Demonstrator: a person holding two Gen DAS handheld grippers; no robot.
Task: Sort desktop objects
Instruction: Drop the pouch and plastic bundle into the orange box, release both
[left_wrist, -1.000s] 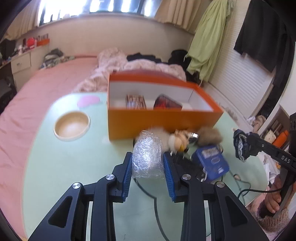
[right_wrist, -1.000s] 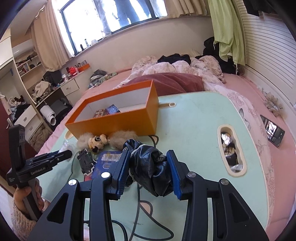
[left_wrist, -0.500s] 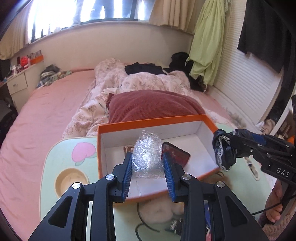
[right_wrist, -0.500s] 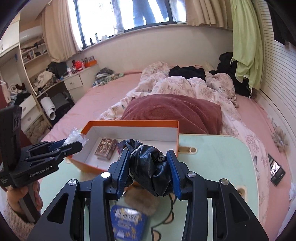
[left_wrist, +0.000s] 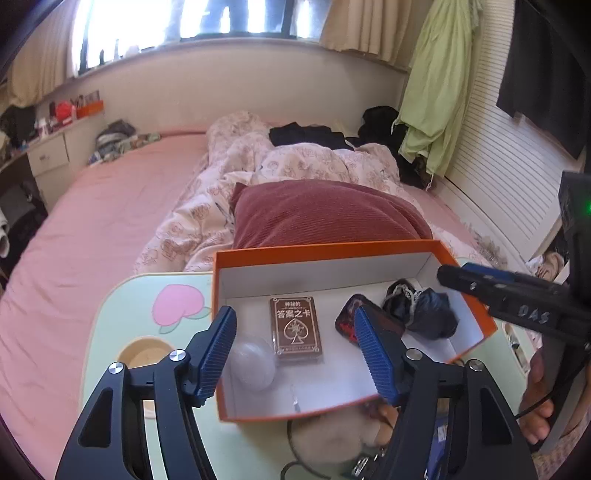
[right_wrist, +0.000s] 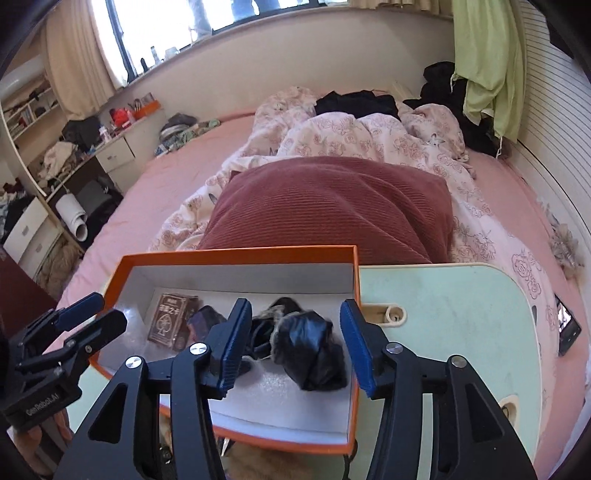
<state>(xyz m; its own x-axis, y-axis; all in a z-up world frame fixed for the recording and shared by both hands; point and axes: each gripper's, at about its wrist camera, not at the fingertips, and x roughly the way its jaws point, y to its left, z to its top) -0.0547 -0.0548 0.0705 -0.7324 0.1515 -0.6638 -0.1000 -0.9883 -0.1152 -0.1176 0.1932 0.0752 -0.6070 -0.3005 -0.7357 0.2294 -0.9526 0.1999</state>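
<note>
I see my left gripper (left_wrist: 295, 343) and right gripper (right_wrist: 291, 341) opening over the orange box (left_wrist: 332, 249), each pad clear of the clear wrap ball (left_wrist: 253, 363) and black bundle (right_wrist: 312, 354) below.

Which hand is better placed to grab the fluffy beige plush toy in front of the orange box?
Probably left. Both tools' jaws are opening with nothing gripped. The fluffy beige plush toy lies near the left tool, just below its fingers; in the view from the right tool only a sliver shows.

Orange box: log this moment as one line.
left tool opening, clear wrap dropped | right tool opening, black bundle released | both in orange box
</note>
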